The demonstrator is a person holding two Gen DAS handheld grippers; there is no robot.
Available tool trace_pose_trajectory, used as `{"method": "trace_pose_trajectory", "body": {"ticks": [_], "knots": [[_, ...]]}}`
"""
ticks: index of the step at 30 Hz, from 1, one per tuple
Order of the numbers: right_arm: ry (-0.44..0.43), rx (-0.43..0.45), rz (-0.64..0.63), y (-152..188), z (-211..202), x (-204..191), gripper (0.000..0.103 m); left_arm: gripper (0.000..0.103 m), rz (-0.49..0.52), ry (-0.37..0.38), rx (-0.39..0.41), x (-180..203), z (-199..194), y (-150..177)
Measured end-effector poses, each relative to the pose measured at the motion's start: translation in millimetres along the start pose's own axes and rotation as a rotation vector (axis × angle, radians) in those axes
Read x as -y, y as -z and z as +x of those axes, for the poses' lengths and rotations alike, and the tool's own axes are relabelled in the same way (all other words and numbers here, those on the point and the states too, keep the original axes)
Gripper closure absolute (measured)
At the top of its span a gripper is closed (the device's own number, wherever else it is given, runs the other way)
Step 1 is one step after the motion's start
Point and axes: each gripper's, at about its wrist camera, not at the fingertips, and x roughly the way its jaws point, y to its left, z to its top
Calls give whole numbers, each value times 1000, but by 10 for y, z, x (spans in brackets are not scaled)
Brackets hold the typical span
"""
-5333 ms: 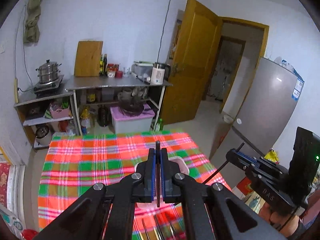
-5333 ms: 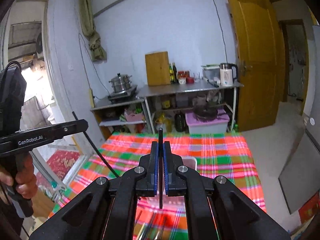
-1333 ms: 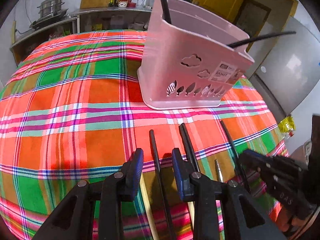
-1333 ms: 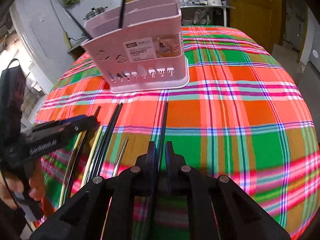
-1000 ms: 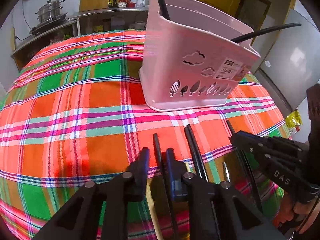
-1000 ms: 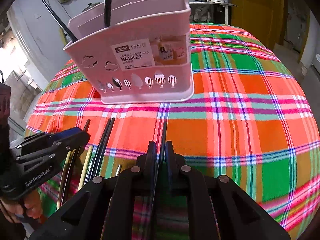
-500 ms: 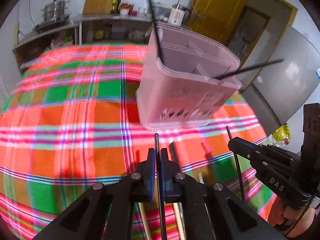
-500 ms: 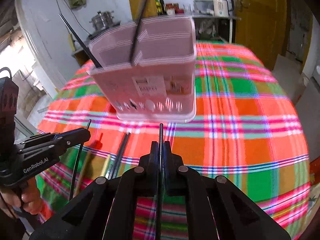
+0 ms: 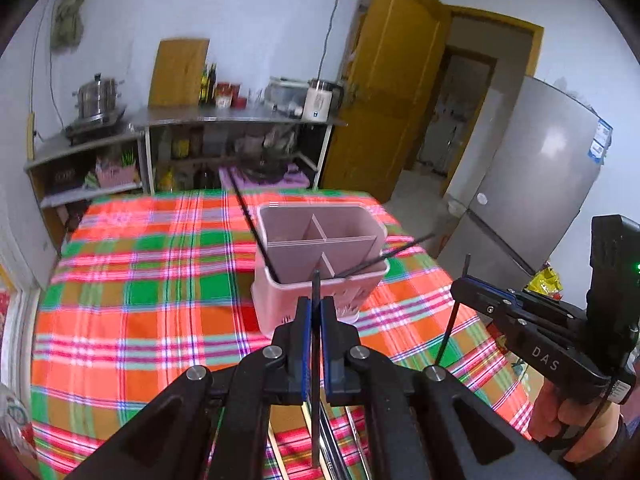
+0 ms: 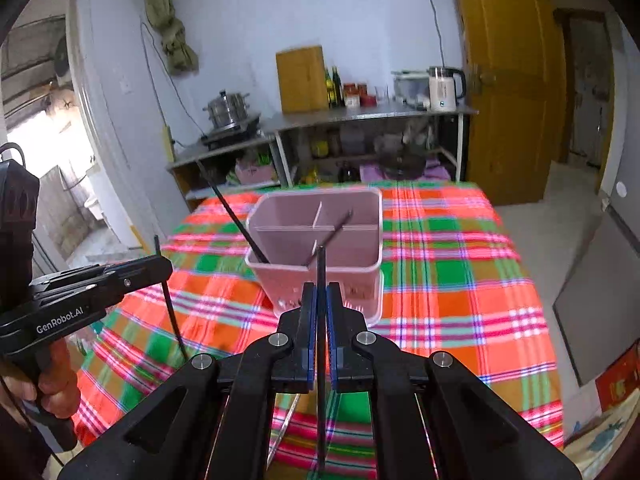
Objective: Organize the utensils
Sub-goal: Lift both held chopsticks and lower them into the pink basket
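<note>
A pink divided basket (image 9: 276,300) (image 10: 280,280) stands on the plaid tablecloth, and I look down into it. Two black chopsticks lean out of it, one to the left (image 9: 250,220) and one to the right (image 9: 404,249). My left gripper (image 9: 316,302) is shut on a black chopstick (image 9: 316,284), held in the air in front of the basket. My right gripper (image 10: 321,288) is shut on another black chopstick (image 10: 321,268), also raised before the basket. Each gripper shows in the other's view, the right gripper (image 9: 460,290) and the left gripper (image 10: 160,266), each with its chopstick upright.
Several more chopsticks (image 9: 332,440) lie on the cloth under my grippers. Behind the table are metal shelves (image 9: 236,120) with a pot, a kettle and a cutting board. A yellow door (image 9: 384,92) and a grey fridge (image 9: 540,176) stand to the right.
Both grippers closed on a chopstick lying on the cloth and lifted it. They have risen well above the table, so the basket now shows from above.
</note>
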Motion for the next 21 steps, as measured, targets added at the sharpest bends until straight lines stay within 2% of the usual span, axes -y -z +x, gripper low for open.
{"method": "trace_pose_trajectory", "body": {"ticks": [5, 14, 21], "knots": [[-2, 39, -8, -68, -170, -40, 99, 99, 28, -5, 34, 74, -151, -105], [-4, 32, -7, 19, -223, -26, 99, 99, 8, -15, -1, 4, -68, -35], [-7, 62, -2, -57, -332, -14, 99, 99, -18, -3, -10, -30, -107, -106]]}}
